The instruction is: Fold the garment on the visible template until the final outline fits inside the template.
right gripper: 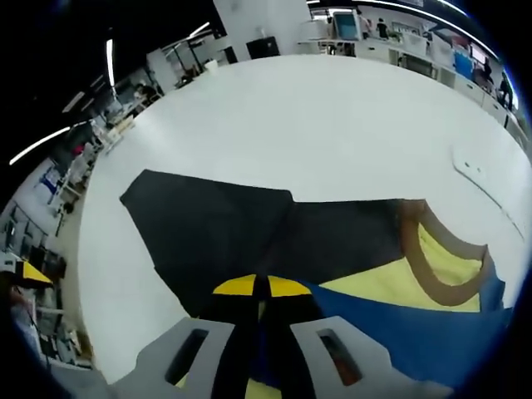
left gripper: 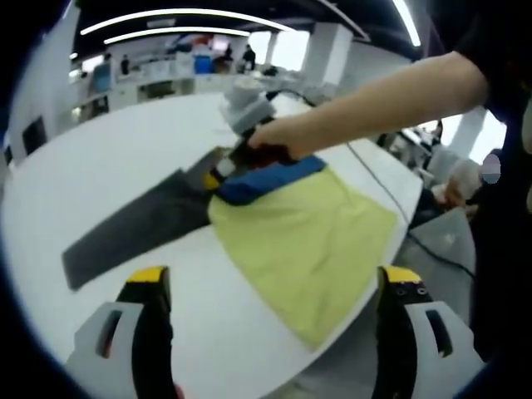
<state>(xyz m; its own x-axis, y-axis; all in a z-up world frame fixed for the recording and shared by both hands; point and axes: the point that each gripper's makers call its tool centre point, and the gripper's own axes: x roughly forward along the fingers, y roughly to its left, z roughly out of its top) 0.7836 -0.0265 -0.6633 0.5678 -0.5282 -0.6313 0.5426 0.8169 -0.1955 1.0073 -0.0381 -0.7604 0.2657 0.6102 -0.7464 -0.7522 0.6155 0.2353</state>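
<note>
The shirt [left gripper: 312,237] is lying on the white desk [left gripper: 108,158], toward the 3 o'clock side of the left gripper view. It is mostly pale yellow, with a blue band along its upper edge at about 12 o'clock of the cloth. In the right gripper view the yellow body [right gripper: 391,287] is showing a tan collar strip curving at about 3 o'clock, and a blue panel is spreading across the 4 to 5 o'clock part of the view. Under and beside the shirt a dark grey sheet, the template [left gripper: 137,229], is lying flat on the desk, stretching toward 9 o'clock in the left gripper view; in the right gripper view it is reaching out toward 10 o'clock as a broad dark shape with angled edges.

The left claw [left gripper: 274,287] is hanging above the desk near the edge, its yellow-tipped jaws spread wide apart and gripping nothing.

The right claw [right gripper: 259,287] is sitting with its jaws pressed close together on the blue edge of the shirt, the cloth running between them. In the left gripper view a person's hand [left gripper: 278,137] is holding this claw at the shirt's blue edge, with the bare forearm reaching in from 2 o'clock.

A dark cable [left gripper: 378,179] is lying across the desk beyond the shirt.
</note>
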